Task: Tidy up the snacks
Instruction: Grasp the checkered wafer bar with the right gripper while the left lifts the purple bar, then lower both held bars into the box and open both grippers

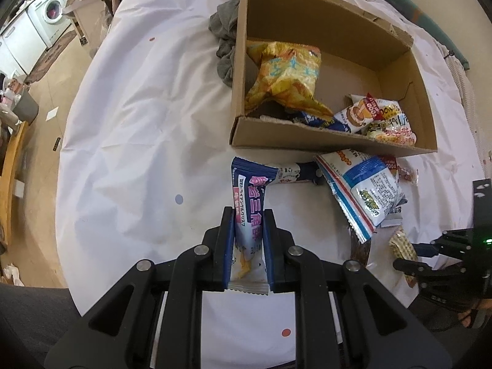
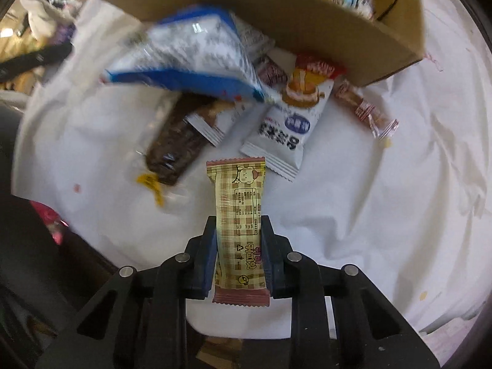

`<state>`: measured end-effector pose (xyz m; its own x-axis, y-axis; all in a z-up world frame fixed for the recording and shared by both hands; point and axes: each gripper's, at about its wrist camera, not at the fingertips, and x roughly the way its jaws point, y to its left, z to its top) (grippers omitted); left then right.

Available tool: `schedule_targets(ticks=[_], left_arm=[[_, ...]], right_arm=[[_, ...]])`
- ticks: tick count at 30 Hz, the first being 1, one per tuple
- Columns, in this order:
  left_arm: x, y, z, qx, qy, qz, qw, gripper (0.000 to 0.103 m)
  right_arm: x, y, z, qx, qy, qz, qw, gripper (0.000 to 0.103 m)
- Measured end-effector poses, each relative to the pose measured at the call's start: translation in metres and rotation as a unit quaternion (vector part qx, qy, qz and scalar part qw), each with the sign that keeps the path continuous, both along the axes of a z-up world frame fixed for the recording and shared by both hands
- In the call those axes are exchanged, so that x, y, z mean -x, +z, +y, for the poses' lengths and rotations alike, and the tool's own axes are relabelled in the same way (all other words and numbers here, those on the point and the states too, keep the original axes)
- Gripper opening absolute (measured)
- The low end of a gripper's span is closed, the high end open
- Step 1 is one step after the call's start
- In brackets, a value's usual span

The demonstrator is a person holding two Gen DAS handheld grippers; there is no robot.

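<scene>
My left gripper is clamped on a blue-and-white snack packet, held above the white cloth just short of the cardboard box. My right gripper pinches a tan checked wafer bar bearing a cartoon dog. Between it and the box wall lie a blue-edged bag, a dark bar and a cake packet. A yellow bag sits inside the box; a grey rag lies beside it
</scene>
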<state>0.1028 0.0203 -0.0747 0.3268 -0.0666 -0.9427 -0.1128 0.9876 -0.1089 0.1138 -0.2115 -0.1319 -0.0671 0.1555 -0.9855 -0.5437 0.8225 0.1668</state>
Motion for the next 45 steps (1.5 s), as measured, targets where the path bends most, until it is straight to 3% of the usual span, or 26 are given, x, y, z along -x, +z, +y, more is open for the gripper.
schedule_targets(ticks=[8, 12, 19, 34, 45], left_arm=[[0.000, 0.004, 0.007, -0.001, 0.013, -0.009, 0.9999, 0.014], [0.002, 0.012, 0.009, -0.010, 0.020, -0.032, 0.9992, 0.014], [0.007, 0.040, 0.013, -0.035, 0.029, -0.097, 0.9942, 0.014], [-0.033, 0.088, -0.008, -0.053, -0.010, -0.146, 0.9879, 0.014], [-0.073, 0.094, -0.033, -0.053, -0.039, -0.153, 0.9860, 0.014]], right_arm=[[0.002, 0.067, -0.022, -0.104, -0.051, -0.068, 0.991, 0.027], [0.007, 0.099, -0.035, -0.194, -0.094, -0.140, 0.966, 0.027], [-0.005, 0.115, -0.048, -0.236, -0.167, -0.202, 0.936, 0.027], [-0.049, 0.123, -0.072, -0.283, -0.242, -0.220, 0.902, 0.027], [-0.083, 0.112, -0.056, -0.282, -0.248, -0.209, 0.903, 0.027]])
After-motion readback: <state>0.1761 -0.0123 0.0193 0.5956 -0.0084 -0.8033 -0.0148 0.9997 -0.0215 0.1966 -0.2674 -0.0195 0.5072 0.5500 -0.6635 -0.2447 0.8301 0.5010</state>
